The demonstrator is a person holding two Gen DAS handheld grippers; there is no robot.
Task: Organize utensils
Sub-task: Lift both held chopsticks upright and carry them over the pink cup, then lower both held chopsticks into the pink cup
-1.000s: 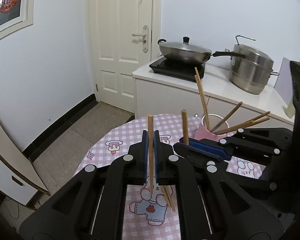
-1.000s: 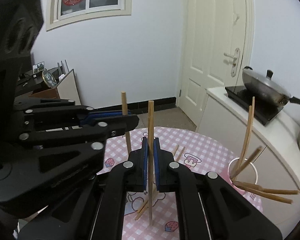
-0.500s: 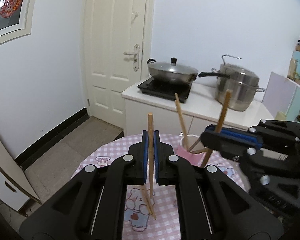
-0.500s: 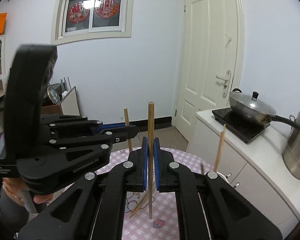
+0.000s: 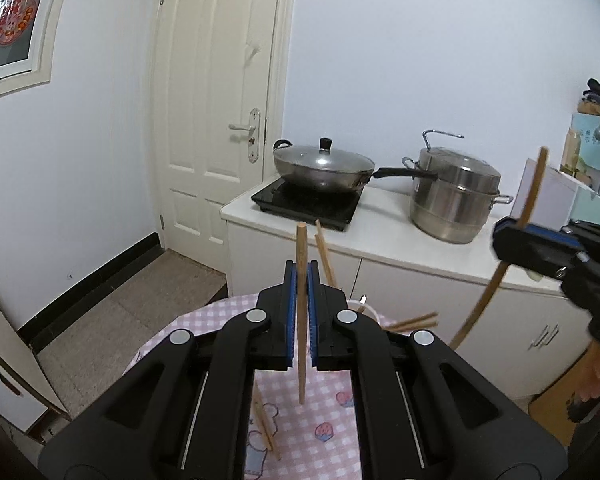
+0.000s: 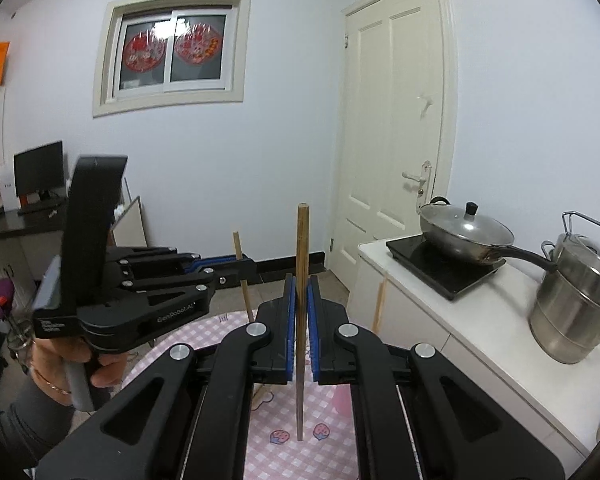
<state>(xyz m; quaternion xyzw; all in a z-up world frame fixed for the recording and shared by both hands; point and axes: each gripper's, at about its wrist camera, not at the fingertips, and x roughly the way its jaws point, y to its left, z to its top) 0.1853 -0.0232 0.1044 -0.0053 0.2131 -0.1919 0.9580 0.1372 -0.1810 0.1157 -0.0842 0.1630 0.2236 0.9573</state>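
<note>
A: Where do we stand with the chopsticks?

B: Our left gripper (image 5: 300,312) has its jaws pinching one chopstick (image 5: 301,264) upright, dead centre in its view, tip hanging above the table (image 5: 204,320). Our right gripper (image 6: 300,320) does the same with the other chopstick (image 6: 302,240), also upright, jaws pressed onto it.

A: And the cup?

B: The cup (image 5: 374,313) sits just past the left jaws, at about one o'clock in the left view, mostly hidden behind them. Several sticks (image 5: 414,321) lean out of it toward three o'clock, and one more rises at twelve. Two loose sticks (image 5: 266,426) lie on the cloth at about seven o'clock.

A: What could go wrong from here?

B: We judge three things. Each stick is held only at mid-length between narrow pads, so a bump against the rim could pivot it or slide it out. The leaning sticks crowd the mouth, so ours may catch on them and tip the cup. And with both grippers close, at nine o'clock in the right view, we could knock one another if we go in together.

A: Behind it all?

B: The wok (image 5: 324,164) and steamer pot (image 5: 456,196) sit well apart, on the counter.
</note>
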